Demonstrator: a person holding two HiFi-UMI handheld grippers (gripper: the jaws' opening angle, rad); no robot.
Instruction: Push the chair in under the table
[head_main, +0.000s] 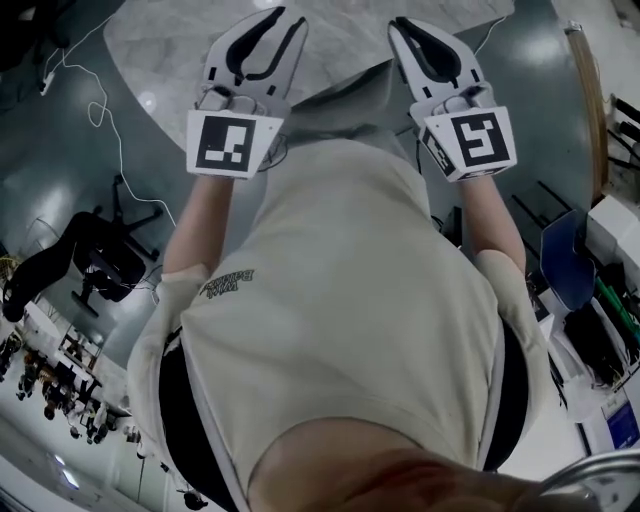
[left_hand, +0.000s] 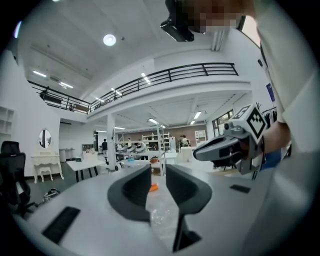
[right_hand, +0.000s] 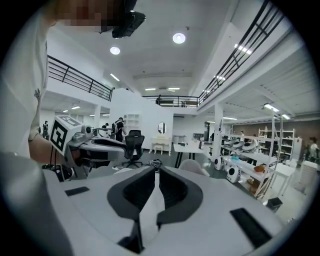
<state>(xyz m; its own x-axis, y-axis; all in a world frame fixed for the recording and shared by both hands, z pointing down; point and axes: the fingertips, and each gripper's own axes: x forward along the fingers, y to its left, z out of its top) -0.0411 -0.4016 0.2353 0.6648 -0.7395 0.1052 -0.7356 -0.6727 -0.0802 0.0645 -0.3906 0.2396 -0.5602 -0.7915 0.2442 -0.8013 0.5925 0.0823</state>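
In the head view both grippers are held up in front of the person's pale shirt, pointing away. The left gripper (head_main: 276, 16) (left_hand: 158, 171) is open, with a narrow gap between its jaws and nothing in it. The right gripper (head_main: 404, 24) (right_hand: 156, 173) is shut and holds nothing. A grey chair back (head_main: 350, 100) shows between and below them, at the edge of a pale marbled table top (head_main: 340, 40). In the right gripper view a pale rounded chair back (right_hand: 193, 167) rises just beyond the jaws. Each gripper view shows the other gripper alongside.
A black office chair (head_main: 105, 262) (right_hand: 134, 146) stands off to the left on the dark floor. A blue chair (head_main: 566, 258) and stacked items sit at the right. White cables (head_main: 100, 110) trail across the floor. Desks and shelves (right_hand: 250, 160) fill the hall beyond.
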